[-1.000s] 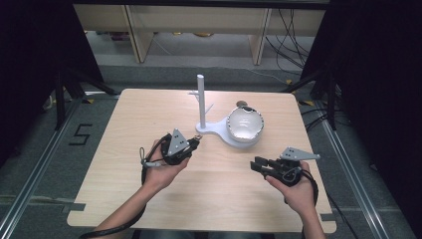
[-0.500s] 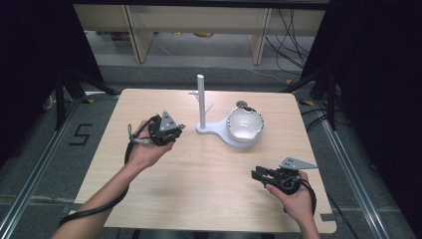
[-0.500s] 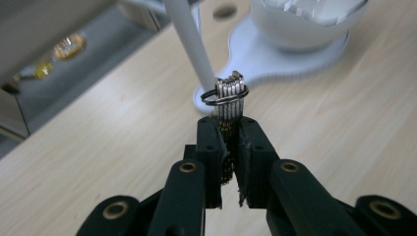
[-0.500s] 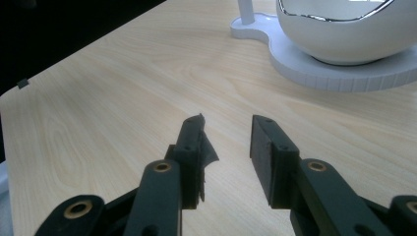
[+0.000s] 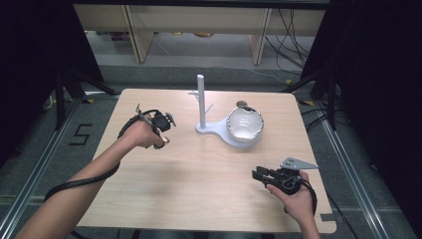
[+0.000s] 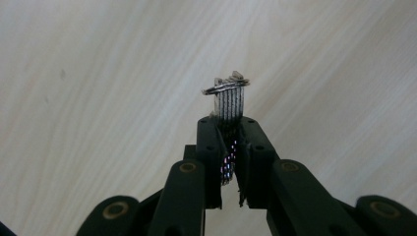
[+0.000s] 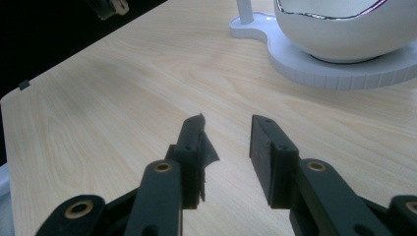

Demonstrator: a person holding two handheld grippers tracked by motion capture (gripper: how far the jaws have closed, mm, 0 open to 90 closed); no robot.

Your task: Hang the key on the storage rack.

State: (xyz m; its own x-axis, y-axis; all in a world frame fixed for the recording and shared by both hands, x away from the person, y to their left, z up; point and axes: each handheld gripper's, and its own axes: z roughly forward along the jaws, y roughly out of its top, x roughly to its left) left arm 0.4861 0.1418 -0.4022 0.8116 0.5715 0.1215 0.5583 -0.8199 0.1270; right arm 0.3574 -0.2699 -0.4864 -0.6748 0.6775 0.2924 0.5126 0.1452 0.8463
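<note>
Since the earlier frames the left gripper (image 5: pixel 161 130) has travelled from near the table's middle out toward nine o'clock, while the right gripper (image 5: pixel 263 175) has barely shifted at about five o'clock. Largest in the scene is the pale wooden table (image 5: pixel 199 199), and near its twelve o'clock edge stands a white stand (image 5: pixel 209 128) with an upright peg post (image 5: pixel 201 99) and a round base carrying a white bowl (image 5: pixel 245 123) with a shiny rim; the post's side pegs look meant for hanging something, so the stand is probably where the carried piece belongs. In the left gripper view the jaws are clenched on a small strip of silvery woven mesh with a metal ring (image 6: pixel 227 96) at its top, held clear above the tabletop, gripped low so the ring end stays free. The right gripper's jaws stand parted with nothing between them, apparently waiting to assist.
</note>
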